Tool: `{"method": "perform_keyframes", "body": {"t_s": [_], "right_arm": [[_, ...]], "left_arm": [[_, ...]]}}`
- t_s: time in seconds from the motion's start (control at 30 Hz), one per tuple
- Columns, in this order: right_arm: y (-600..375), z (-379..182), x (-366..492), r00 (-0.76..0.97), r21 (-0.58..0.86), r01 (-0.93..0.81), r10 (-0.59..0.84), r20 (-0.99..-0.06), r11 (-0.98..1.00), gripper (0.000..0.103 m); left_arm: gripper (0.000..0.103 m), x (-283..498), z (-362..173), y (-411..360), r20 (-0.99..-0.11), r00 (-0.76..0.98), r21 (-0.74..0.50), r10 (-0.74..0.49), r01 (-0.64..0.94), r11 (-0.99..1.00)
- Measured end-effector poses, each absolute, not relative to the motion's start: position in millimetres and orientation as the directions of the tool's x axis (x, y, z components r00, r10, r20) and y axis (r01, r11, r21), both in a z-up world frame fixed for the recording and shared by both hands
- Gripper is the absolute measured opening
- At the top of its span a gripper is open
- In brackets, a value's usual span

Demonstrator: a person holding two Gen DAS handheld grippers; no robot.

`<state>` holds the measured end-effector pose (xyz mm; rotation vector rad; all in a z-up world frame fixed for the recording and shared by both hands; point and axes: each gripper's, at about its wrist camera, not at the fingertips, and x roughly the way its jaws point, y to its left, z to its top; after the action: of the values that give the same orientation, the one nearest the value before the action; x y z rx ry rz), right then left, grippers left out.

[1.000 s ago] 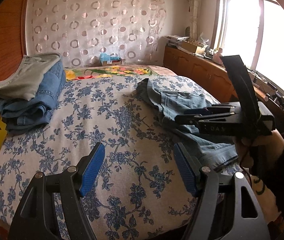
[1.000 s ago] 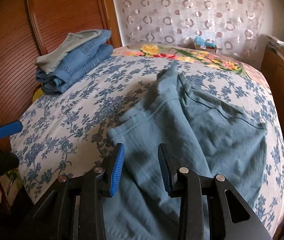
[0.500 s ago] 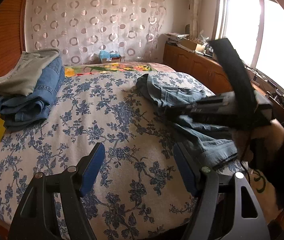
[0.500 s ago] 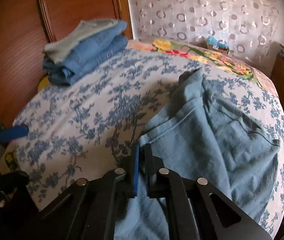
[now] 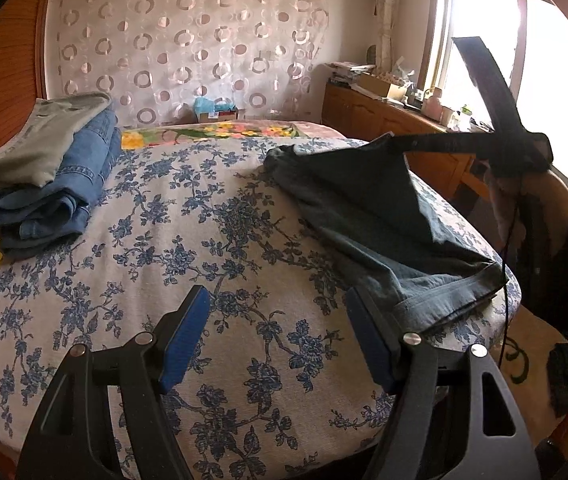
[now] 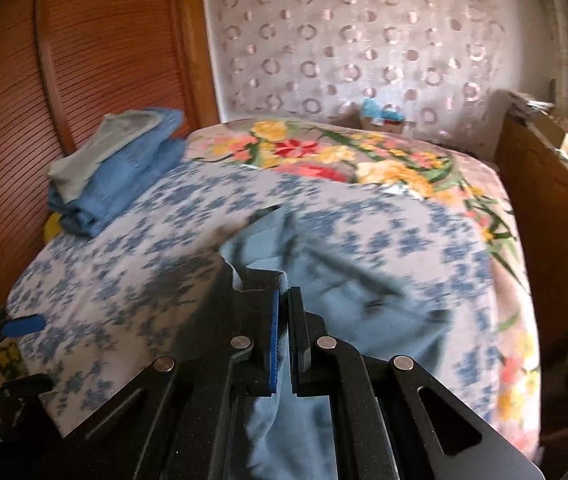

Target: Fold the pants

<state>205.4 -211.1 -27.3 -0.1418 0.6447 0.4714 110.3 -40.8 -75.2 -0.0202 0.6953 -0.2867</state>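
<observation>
Grey-blue pants lie on the right side of the bed, one edge pulled up off the bedspread. My right gripper is shut on that edge of the pants, cloth pinched between its blue pads; from the left wrist view it holds the fabric up like a tent. Low over the bed's near edge, my left gripper stands open with nothing between its fingers, the pants' hem just beyond its right finger.
A stack of folded jeans sits at the far left of the floral bedspread, against a wooden headboard. A wooden cabinet with clutter runs along the right under the window. A person's hand and dark sleeve are at right.
My right gripper shut on the pants' edge and lifted it up off the bed. The left gripper stayed in place, open.
</observation>
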Motion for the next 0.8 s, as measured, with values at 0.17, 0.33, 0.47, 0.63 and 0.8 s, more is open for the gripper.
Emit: {"method": "perform_keyframes", "body": {"t_s": [0.17, 0.33, 0.47, 0.63, 0.8], "right_arm": [[-224, -23, 229, 0.733, -0.052, -0.382, 0.269, -0.624, 0.923, 0.004], [-226, -29, 255, 0.748, -0.096, -0.295, 0.167, -0.643, 0.951, 0.004], [-231, -41, 269, 0.745, -0.115, -0.218, 0.089, -0.661, 0.969, 0.004], [-240, -47, 277, 0.746, -0.108, -0.158, 0.047, -0.664, 0.981, 0.004], [-246, -47, 275, 0.753, -0.097, -0.124, 0.030, -0.658, 0.988, 0.022]], "left_arm": [[0.072, 109, -76, -44, -0.627, 0.729, -0.113, -0.274, 0.262, 0.958], [0.072, 108, -79, -45, -0.634, 0.722, -0.112, -0.276, 0.268, 0.957], [0.072, 106, -82, -44, -0.642, 0.716, -0.113, -0.274, 0.265, 0.958], [0.072, 107, -83, -43, -0.643, 0.716, -0.113, -0.272, 0.263, 0.958], [0.072, 107, -83, -47, -0.643, 0.715, -0.109, -0.275, 0.271, 0.957]]}}
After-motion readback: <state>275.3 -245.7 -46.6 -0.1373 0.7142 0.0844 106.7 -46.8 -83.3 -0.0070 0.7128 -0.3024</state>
